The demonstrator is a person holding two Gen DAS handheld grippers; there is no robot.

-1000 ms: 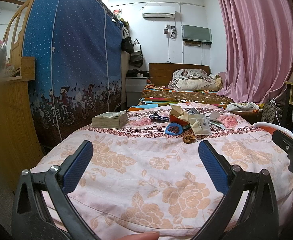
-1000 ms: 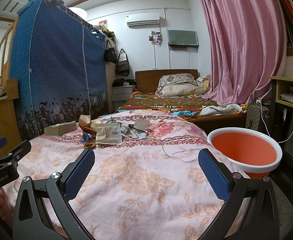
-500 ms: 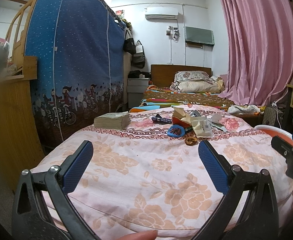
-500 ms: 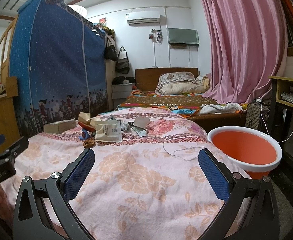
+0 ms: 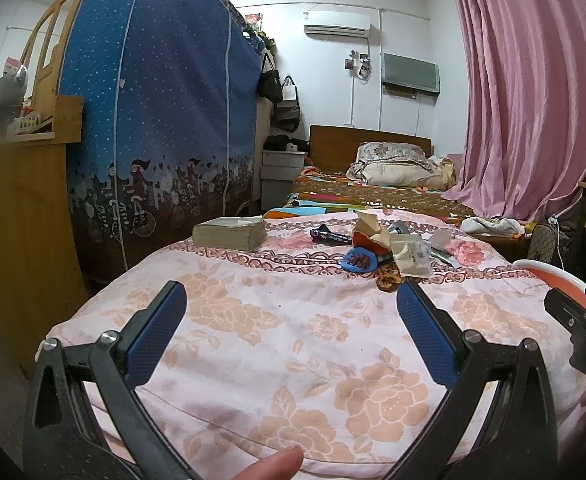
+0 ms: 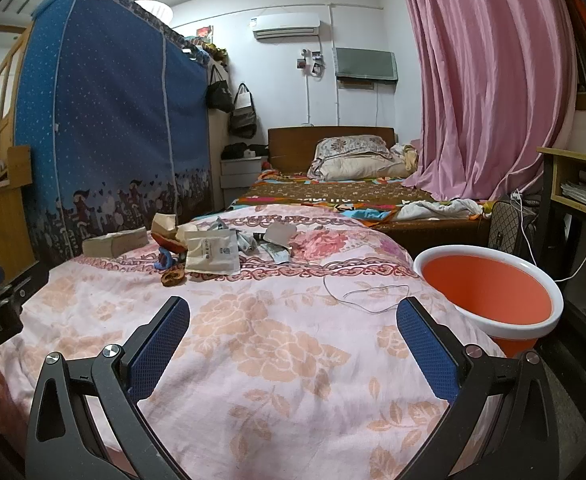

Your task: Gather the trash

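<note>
A heap of trash lies far out on the pink floral cloth (image 5: 293,332): a beige paper bag (image 5: 411,256), a blue wrapper (image 5: 359,260), a dark tube (image 5: 329,235) and a brown scrap (image 5: 389,282). The right wrist view shows the same beige paper bag (image 6: 212,251), silver wrappers (image 6: 277,240) and the brown scrap (image 6: 173,276). An orange bucket with a white rim (image 6: 489,292) stands right of the cloth. My left gripper (image 5: 291,316) and my right gripper (image 6: 293,320) both hover open and empty, well short of the trash.
A thick worn book (image 5: 229,233) lies left of the trash. A thin wire (image 6: 369,296) curls on the cloth near the bucket. A blue fabric wardrobe (image 5: 153,120) and wooden desk (image 5: 17,220) stand left; a bed (image 6: 353,192) and pink curtain (image 6: 473,80) lie beyond.
Both grippers have drifted slightly forward and a bit left over the cloth; the trash looks a little nearer. Both stay open and empty.
</note>
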